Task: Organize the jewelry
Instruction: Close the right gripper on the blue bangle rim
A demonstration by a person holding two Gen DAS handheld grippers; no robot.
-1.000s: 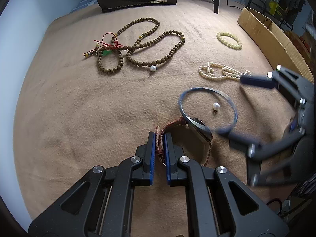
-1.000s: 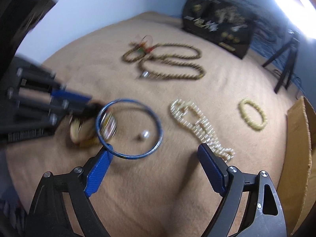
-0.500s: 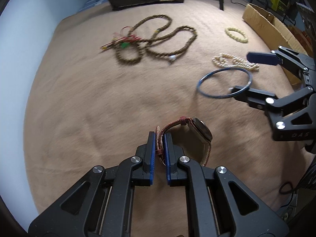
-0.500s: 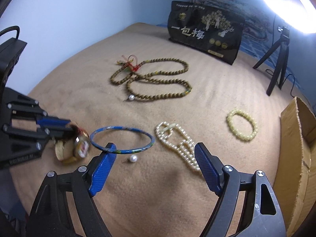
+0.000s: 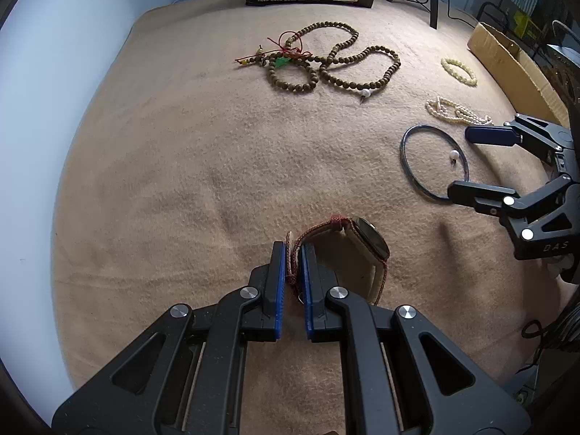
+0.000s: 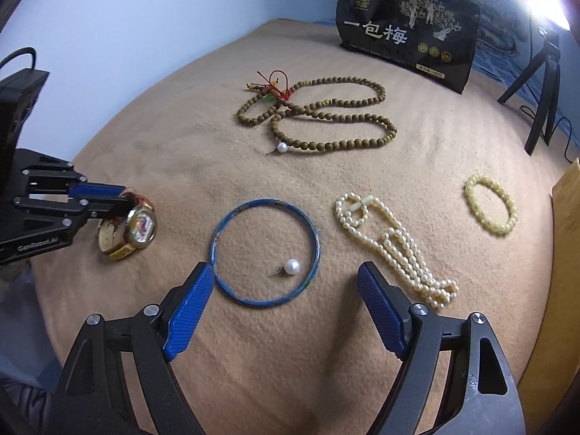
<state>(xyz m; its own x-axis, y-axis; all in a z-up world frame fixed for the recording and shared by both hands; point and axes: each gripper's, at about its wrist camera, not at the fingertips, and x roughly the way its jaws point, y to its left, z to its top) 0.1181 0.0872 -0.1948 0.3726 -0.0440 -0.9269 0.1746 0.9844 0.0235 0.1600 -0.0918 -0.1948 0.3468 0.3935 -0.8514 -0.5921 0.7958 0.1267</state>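
My left gripper (image 5: 293, 253) is shut on the strap of a wristwatch (image 5: 366, 243), which rests on the tan blanket; it also shows in the right wrist view (image 6: 139, 226). My right gripper (image 6: 286, 282) is open and empty, its jaws either side of the near edge of a blue bangle (image 6: 265, 253) that lies flat with a loose pearl earring (image 6: 291, 266) inside it. In the left wrist view the bangle (image 5: 433, 161) and right gripper (image 5: 475, 163) sit at the right.
Brown bead necklaces with a red cord (image 6: 315, 112) lie farther back. A pearl strand (image 6: 395, 246) and a yellow bead bracelet (image 6: 491, 208) lie to the right. A black bag (image 6: 406, 32), a tripod (image 6: 540, 83) and a cardboard box (image 5: 514, 61) border the blanket.
The left gripper has drawn back with the watch, away from the bangle. The right gripper has shifted and now frames the bangle's near edge; the bangle lies flat.
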